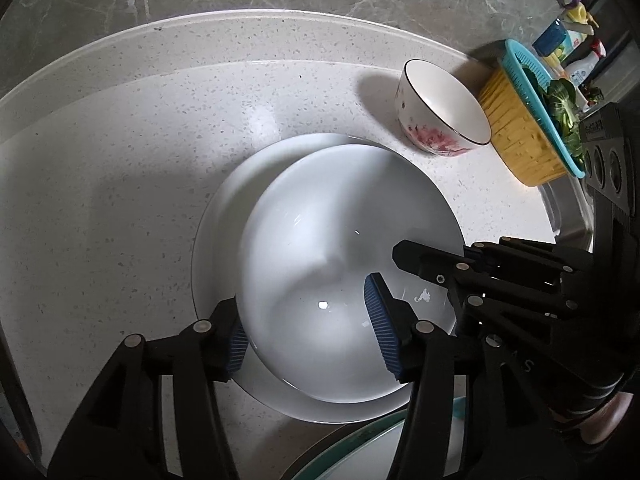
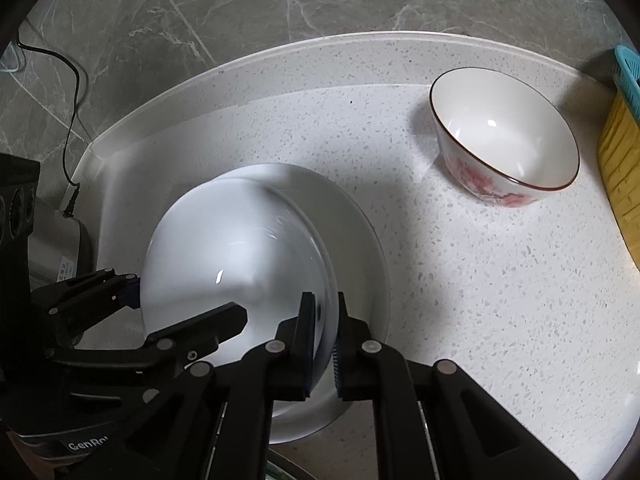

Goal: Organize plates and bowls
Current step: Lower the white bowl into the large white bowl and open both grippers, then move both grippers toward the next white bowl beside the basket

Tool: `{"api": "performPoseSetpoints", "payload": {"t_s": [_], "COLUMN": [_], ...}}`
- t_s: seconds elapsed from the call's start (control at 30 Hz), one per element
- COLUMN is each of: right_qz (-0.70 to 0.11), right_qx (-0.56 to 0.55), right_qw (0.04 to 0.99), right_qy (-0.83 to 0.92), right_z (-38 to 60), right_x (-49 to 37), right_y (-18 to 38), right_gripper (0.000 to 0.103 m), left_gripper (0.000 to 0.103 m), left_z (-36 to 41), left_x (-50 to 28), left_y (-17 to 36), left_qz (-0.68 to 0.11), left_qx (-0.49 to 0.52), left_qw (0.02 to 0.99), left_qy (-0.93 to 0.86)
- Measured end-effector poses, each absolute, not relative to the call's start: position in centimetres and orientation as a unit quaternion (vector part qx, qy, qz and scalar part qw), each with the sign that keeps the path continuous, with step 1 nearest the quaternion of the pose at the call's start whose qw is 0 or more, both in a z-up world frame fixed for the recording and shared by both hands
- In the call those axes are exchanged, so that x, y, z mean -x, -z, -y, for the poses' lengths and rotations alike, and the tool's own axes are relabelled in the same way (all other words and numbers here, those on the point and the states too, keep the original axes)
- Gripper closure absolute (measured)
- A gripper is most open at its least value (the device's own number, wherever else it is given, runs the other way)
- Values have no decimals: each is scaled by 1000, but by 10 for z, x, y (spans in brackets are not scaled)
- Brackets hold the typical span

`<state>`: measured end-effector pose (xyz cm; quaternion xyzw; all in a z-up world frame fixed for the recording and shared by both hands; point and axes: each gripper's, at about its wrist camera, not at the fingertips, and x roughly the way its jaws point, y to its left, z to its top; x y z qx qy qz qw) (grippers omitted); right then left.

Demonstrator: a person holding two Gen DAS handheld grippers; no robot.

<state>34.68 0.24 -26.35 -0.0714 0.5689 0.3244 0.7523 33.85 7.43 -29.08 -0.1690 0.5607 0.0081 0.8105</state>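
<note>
We see our left tool (image 1: pixel 308 328) with its jaws apart around the near rim of the white bowl (image 1: pixel 344 240), not pressing it. Our right tool (image 2: pixel 323 340) pinches that bowl's rim, the bowl sitting in a white plate (image 2: pixel 360 240) on the counter (image 2: pixel 480 280), with a flowered bowl (image 2: pixel 504 140) well apart.

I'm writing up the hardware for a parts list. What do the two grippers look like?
Both are alike: the left gripper and the right gripper are black linkage frames joined by round silver pins, and each finger carries a ribbed blue pad. Seen from the left wrist, the right one's black body has a row of round recesses; seen from the right wrist, the left one bears white lettering starting "GenRo".
</note>
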Motion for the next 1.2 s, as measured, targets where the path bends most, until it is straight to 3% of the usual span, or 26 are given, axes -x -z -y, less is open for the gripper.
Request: {"api": "performPoseSetpoints", "payload": {"t_s": [0.27, 0.37, 0.4, 0.43, 0.57, 0.63, 0.73, 0.8, 0.83, 1.07, 1.2], "right_qz": [-575, -585, -586, -584, -584, -582, -576, -563, -555, -532, -521], "right_qx": [71, 53, 54, 57, 56, 52, 34, 30, 23, -34, -82], "right_qw": [745, 737, 736, 737, 738, 739, 738, 746, 751, 766, 775], "right_qy": [-331, -334, -335, -334, -333, -335, -349, -355, -357, -358, -347], "right_z": [-2, 3, 4, 4, 5, 7, 11, 15, 19, 56, 98], "right_x": [-349, -355, -354, -355, -354, -353, -351, -348, -346, -349, -351], "right_y": [264, 264, 264, 263, 260, 259, 254, 246, 242, 221, 210], "right_gripper": [95, 96, 96, 96, 94, 92, 76, 48, 44, 31, 13], "left_gripper": [48, 36, 25, 20, 14, 0, 0, 0, 0, 0, 0], "left_z": [-76, -81, -84, -86, -89, -92, -99, -101, -101, -89, -80], "left_x": [-339, -339, -339, -339, -340, -339, -333, -332, -333, -340, -350], "left_y": [291, 284, 278, 275, 266, 264, 260, 253, 251, 232, 229], "left_qz": [-559, -544, -536, -531, -526, -526, -523, -519, -518, -516, -520], "left_qx": [184, 200, 193, 198, 198, 204, 231, 236, 234, 223, 217], "left_qw": [808, 815, 822, 824, 827, 826, 821, 822, 823, 827, 825], "left_qy": [-9, -5, -14, -9, -8, -11, 1, 2, 3, 25, 39]}}
